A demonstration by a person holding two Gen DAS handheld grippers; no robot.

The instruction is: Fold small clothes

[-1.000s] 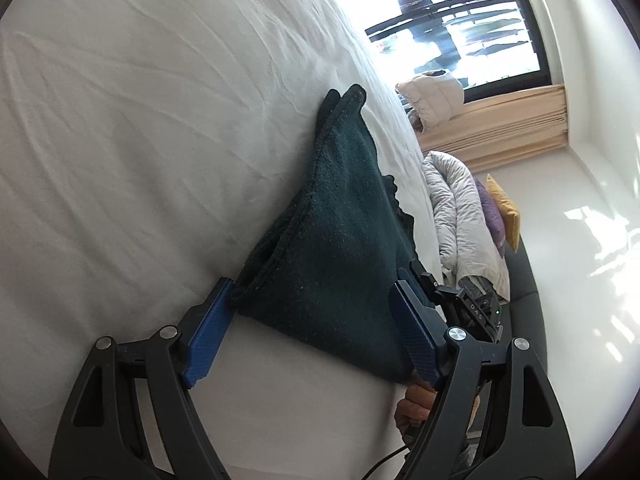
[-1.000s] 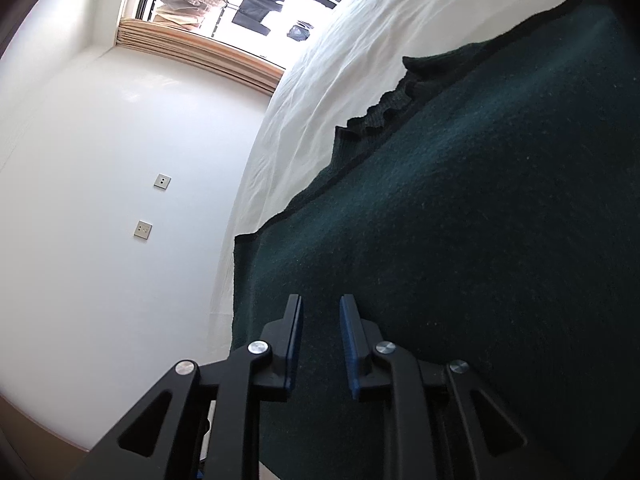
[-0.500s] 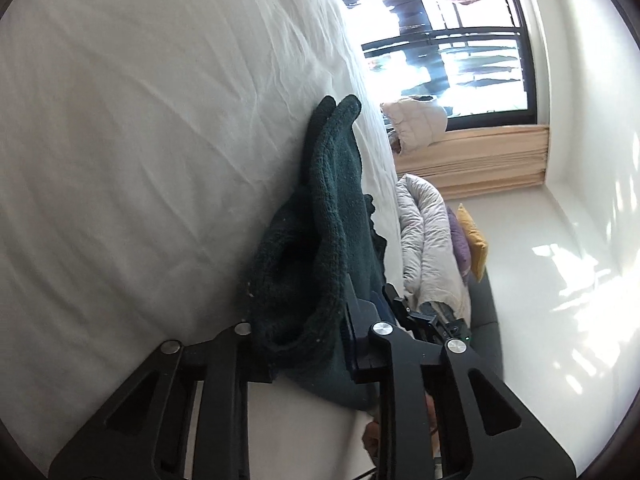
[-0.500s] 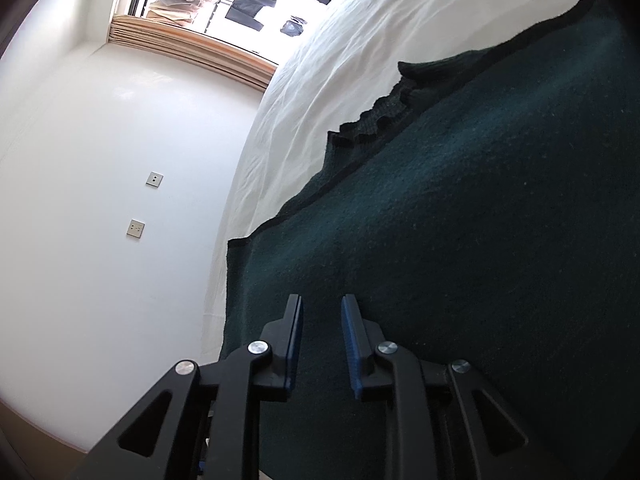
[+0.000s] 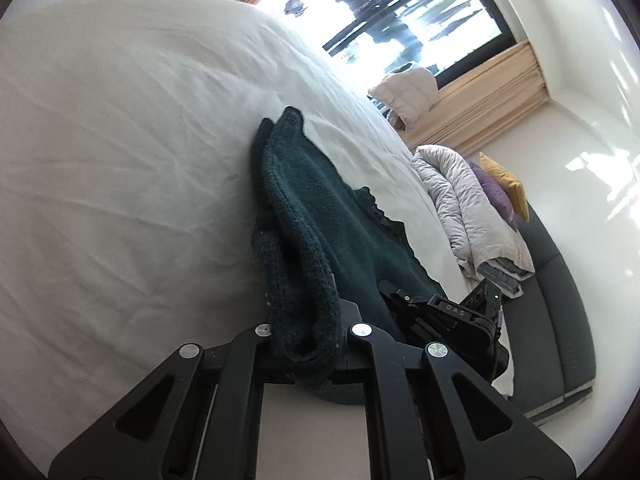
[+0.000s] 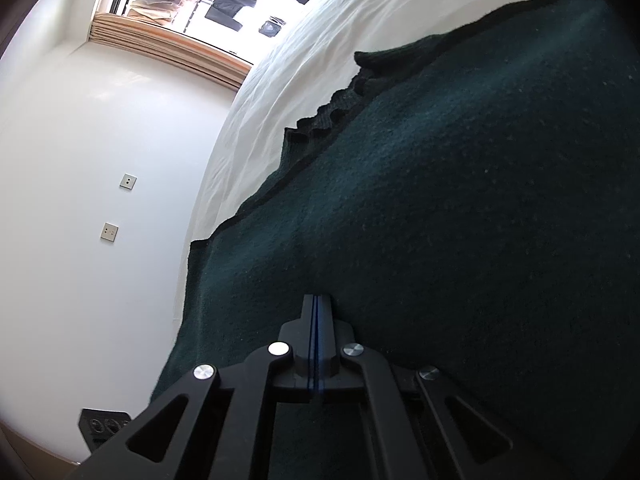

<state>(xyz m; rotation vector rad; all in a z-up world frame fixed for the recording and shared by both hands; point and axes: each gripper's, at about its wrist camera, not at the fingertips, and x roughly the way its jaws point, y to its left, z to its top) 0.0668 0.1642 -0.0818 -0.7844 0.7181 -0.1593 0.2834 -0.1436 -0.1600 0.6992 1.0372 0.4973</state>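
So the dark green knit garment (image 5: 320,216) is lying on the white bed (image 5: 120,160), bunched up along one edge into a thick roll, with its ribbed scalloped trim (image 6: 336,108) toward the far side. The left claw (image 5: 306,332) is clamped down on that bunched edge, knit fabric squeezed between its fingers. The right claw (image 6: 316,312) is pressed fully closed, its blue pads meeting with just a thin line between them, tips right at the fabric; can't tell if it's actually pinching any of it. Further out there's a rolled grey duvet (image 5: 468,208) with purple and yellow cushions just beside it, a bright window (image 5: 400,12), and two wall sockets (image 6: 118,206).
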